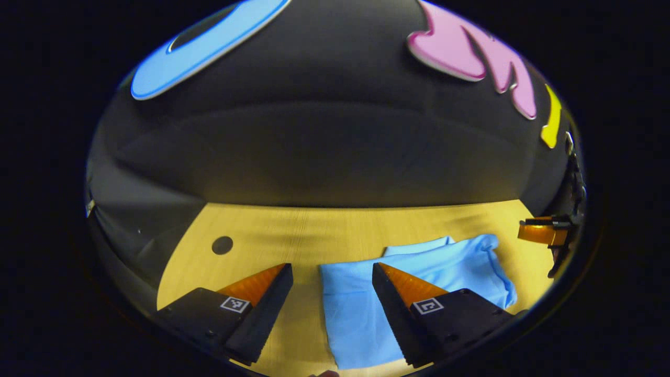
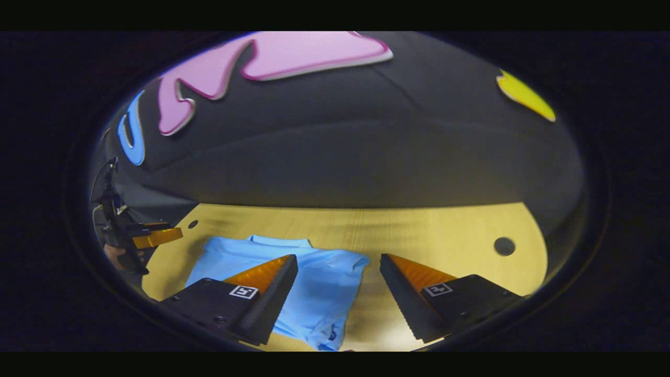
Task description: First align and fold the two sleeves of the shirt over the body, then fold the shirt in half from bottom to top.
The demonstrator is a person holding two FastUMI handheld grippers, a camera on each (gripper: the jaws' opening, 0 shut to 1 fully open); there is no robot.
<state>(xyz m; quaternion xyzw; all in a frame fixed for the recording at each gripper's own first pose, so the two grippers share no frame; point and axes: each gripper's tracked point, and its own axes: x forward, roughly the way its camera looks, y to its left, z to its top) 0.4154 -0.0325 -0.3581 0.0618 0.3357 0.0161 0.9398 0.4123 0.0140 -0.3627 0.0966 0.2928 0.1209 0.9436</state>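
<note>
While both grippers hover above a light wooden table point(image 1: 293, 230), a light blue shirt point(image 1: 361, 309) lies flat on it, already folded into a compact shape. Seen from the left gripper view, the left gripper point(image 1: 332, 272) has its two fingers spread well apart with nothing between them; one finger hangs over bare wood and the other crosses in front of the shirt, whose straight folded edge runs between the two fingers toward the near edge of the table. Layers of cloth show at the shirt's far end, and its right side curves in soft folds. A small dark round hole point(image 1: 222, 245) sits in the table surface off to the left. At the far right of this view the right gripper point(image 1: 544, 231) appears, near the shirt's far corner. Seen from the right gripper view, the right gripper point(image 2: 338, 262) also has its fingers spread wide and empty, one finger in front of the shirt point(image 2: 319, 288) and the other over bare table point(image 2: 450, 230). At the far left the left gripper point(image 2: 157, 236) shows, with a hand point(image 2: 116, 256) holding it.
</note>
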